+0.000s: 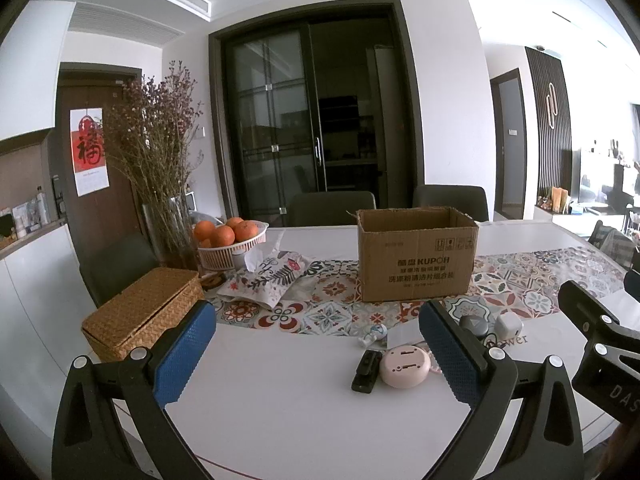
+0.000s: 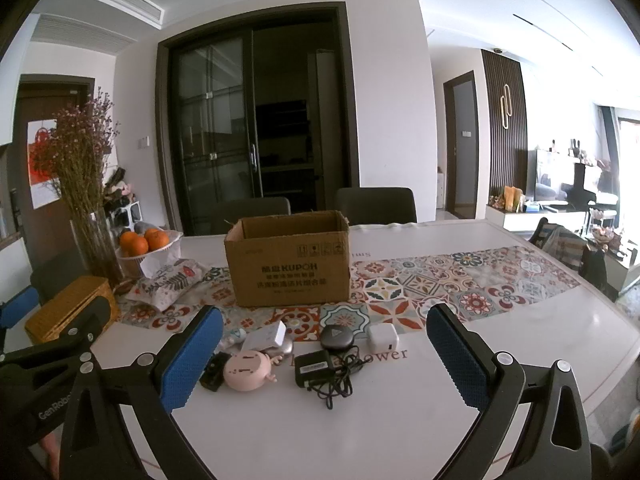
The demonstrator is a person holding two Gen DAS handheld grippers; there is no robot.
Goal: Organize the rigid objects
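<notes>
Here, a white dining table (image 2: 520,344) carries a patterned tile-print runner (image 2: 460,284) across its middle, and an open cardboard box (image 2: 288,264) stands upright on that runner, its flaps up and printed text on its near face. To the left of the box lie a floral cloth tissue pouch (image 1: 272,280), a white slatted basket of oranges (image 1: 230,236), a glass vase of dried flowers (image 1: 160,152) and a woven wicker box (image 1: 140,312) with its lid down. Dark chairs (image 2: 374,204) stand behind the table's far edge.

The small rigid objects sit clustered on the bare tabletop in front of the box, near the runner's edge. A round pink device (image 2: 246,370) lies beside a small black rectangular gadget (image 1: 366,370); behind them are a white flat box (image 2: 266,336) and a little white-and-blue figurine (image 1: 376,334). Toward the right lie a black adapter with a tangled cord (image 2: 320,372), a dark rounded case (image 2: 338,336) with a triangle mark, and a white cube charger (image 2: 383,338). Some of these touch or overlap.

The left gripper (image 1: 316,360) hangs over the table with its blue pads spread wide and nothing between them; in its view its right pad partly covers the cluster. The right gripper (image 2: 324,360) is likewise spread wide and empty, framing the cluster without touching it.
</notes>
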